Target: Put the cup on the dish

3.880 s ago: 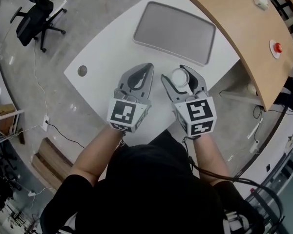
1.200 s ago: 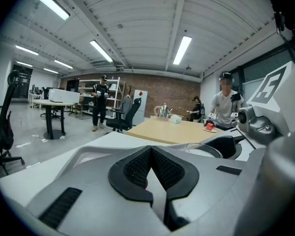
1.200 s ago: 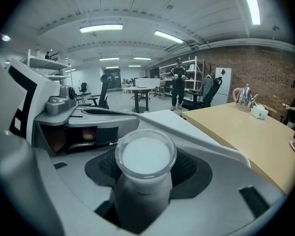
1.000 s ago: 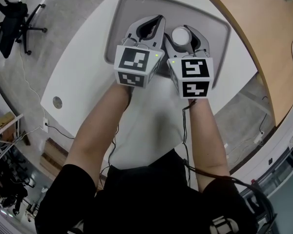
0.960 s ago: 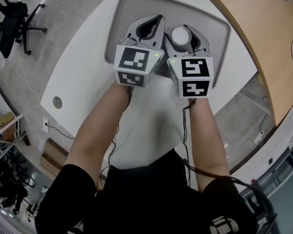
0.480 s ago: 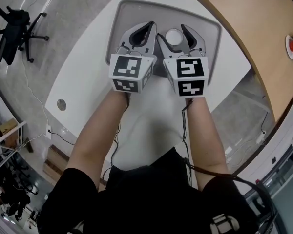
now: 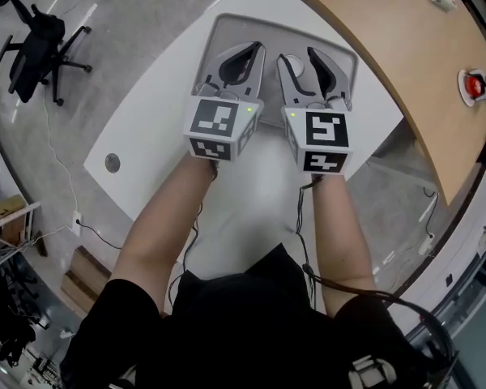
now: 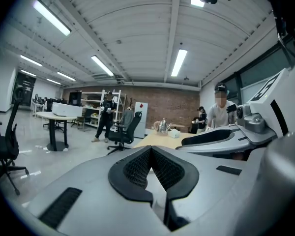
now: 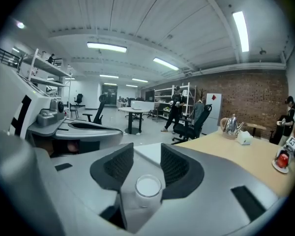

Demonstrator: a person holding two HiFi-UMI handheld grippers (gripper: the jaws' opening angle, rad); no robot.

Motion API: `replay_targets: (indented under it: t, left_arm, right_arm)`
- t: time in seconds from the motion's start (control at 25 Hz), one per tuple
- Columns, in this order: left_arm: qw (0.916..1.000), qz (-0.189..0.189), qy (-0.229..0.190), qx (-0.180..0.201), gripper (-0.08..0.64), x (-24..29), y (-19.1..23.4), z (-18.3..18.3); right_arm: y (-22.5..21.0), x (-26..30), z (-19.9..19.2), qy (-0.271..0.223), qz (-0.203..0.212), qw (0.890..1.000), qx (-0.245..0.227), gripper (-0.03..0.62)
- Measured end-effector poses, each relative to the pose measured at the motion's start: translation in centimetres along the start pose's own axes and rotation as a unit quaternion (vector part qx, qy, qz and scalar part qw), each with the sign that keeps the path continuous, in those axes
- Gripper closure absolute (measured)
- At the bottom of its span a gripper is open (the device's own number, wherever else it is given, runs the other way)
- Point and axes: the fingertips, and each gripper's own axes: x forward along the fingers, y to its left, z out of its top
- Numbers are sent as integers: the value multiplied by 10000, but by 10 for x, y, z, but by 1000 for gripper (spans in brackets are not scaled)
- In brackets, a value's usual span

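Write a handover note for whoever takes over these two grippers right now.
Left gripper: shut, empty, over the grey rectangular tray.
Right gripper: jaws closing with the small white cup between them; pads not visibly pressing it.
Cup: upright, inside the tray's outline, apparently resting on it.
Done: cup is at the tray.
Left: confirm it stands there, then clear the right gripper away.

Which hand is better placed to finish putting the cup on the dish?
Right. The right gripper has the cup between its fingers, which are closing, over the dish. The left gripper beside it has its fingers shut with nothing between them.
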Motion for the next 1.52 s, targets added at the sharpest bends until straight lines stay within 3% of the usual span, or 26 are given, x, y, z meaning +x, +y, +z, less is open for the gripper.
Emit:
replay_targets:
  t: [0.12,0.32,0.52,0.72,1.0,1.32,1.52]
  left_arm:
    - [9999,-11,-122,58,554,-21,-14,19]
    - [9992,-57,-315,222,554,-64,-33,49]
    - [9991,-6,-363,239,554,-116,-59,68]
    - [9975,-186,-626,262,554,-177,-88,88]
    - [9962,-45,-834,241,554,-265,-115,122]
    - [9956,-223,-870,269,554,-348,-159,132]
    - [9939,-355,-974,381,554,-391,-174,134]
  right_arm:
    - [2,-27,17,-255,-184,9995,-22,504]
    - [22,-69,44,-513,-215,9985,-21,553]
    - [48,-124,62,-751,-201,9968,162,561]
    - [89,-181,74,-860,-8,9960,224,575]
    - [138,-260,93,-1151,249,9913,595,578]
    - [182,-340,118,-1411,98,9896,269,578]
    - [206,-380,122,-1561,61,9871,351,578]
